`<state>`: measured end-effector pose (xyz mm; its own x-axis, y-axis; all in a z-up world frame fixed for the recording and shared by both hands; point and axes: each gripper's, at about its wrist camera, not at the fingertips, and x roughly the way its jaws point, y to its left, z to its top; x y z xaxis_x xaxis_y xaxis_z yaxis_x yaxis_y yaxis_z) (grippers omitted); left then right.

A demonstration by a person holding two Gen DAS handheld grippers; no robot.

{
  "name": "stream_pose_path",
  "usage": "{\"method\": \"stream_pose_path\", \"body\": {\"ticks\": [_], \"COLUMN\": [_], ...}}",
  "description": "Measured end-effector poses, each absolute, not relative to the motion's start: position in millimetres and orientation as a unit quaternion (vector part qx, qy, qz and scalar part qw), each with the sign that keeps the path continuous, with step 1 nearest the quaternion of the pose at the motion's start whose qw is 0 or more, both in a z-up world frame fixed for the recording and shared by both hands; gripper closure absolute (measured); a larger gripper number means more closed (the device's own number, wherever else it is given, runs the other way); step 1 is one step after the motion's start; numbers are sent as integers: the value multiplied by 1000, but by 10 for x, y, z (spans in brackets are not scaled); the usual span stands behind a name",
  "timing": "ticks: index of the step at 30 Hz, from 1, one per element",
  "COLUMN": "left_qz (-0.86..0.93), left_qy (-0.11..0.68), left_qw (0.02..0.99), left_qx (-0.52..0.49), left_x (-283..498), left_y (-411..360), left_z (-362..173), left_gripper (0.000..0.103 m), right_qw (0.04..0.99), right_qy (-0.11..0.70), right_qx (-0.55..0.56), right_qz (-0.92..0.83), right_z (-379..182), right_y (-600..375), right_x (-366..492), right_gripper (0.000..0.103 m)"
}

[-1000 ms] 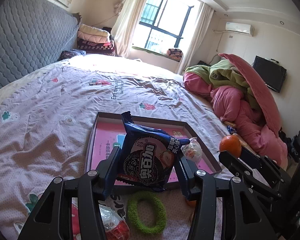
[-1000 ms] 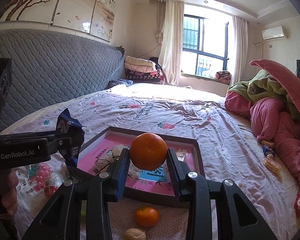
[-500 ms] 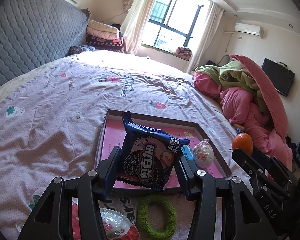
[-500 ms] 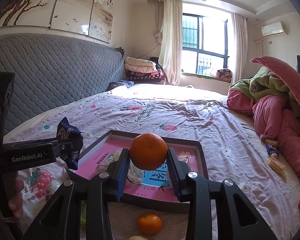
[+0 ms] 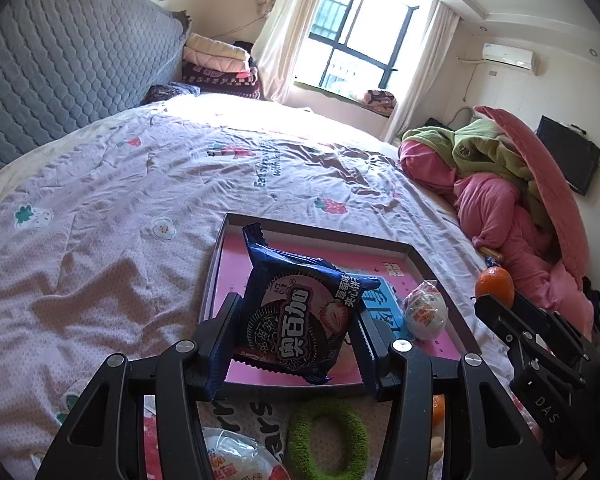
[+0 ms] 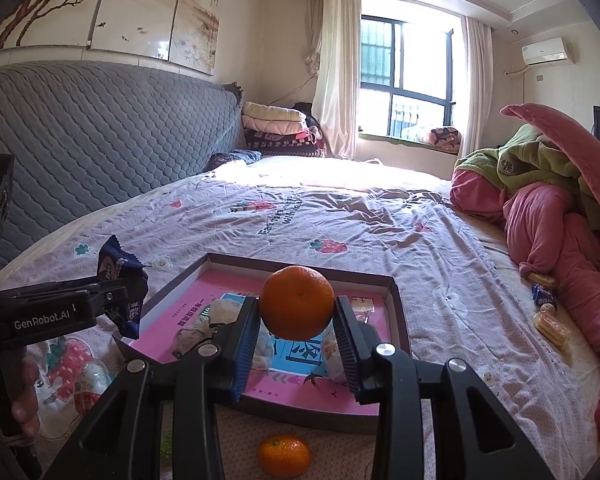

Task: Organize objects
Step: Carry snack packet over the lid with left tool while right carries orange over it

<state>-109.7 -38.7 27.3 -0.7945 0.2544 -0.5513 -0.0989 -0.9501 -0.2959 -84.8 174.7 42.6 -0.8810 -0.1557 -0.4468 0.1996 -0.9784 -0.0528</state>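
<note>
Two grippers up over the bed (image 5: 100, 208), both loaded. Left gripper (image 5: 296, 340): jaws clamped on a dark blue biscuit packet (image 5: 296, 312), held upright, above the near edge of the tray (image 5: 432, 264). Right gripper (image 6: 296, 332): jaws clamped on an orange (image 6: 297, 302), above the near half of the same tray (image 6: 400, 312). Same orange (image 5: 494, 286) seen from the left wrist at far right, beyond the tray's right rim. Left gripper (image 6: 100, 300) and biscuit packet (image 6: 118, 276) seen from the right wrist at left, just off the tray's left corner.

Tray: shallow, dark rim, pink lining with a blue printed panel, flat on the lilac strawberry-print sheet. Inside: round clear-wrapped snack (image 5: 424, 312) near the right side; further pale wrapped items under the right gripper, details not legible.

On the bed in front of the tray, outside it: green fuzzy ring (image 5: 328, 436), wrapped red-and-white snack (image 5: 236, 458), second orange (image 6: 284, 456). Small wrapped biscuits (image 6: 552, 324) well off to the right, next to the heap of pink and green bedding (image 6: 548, 208).

Grey quilted headboard (image 6: 80, 140) at left, folded blankets (image 6: 276, 128) beside it, window (image 6: 408, 88) behind.
</note>
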Motion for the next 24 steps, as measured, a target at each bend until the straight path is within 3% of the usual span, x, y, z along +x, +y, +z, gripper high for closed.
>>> {"method": "stream_pose_path", "body": {"ticks": [24], "left_qz": [925], "left_qy": [-125], "left_qw": [72], "left_qx": [-352], "left_x": [-1338], "left_y": [-334], "left_z": [43], "left_gripper": [49], "right_qw": [102], "right_qy": [42], "right_qx": [251], "right_qz": [-962], "right_z": [286], "right_y": [1792], "right_x": [-1102], "right_gripper": [65]}}
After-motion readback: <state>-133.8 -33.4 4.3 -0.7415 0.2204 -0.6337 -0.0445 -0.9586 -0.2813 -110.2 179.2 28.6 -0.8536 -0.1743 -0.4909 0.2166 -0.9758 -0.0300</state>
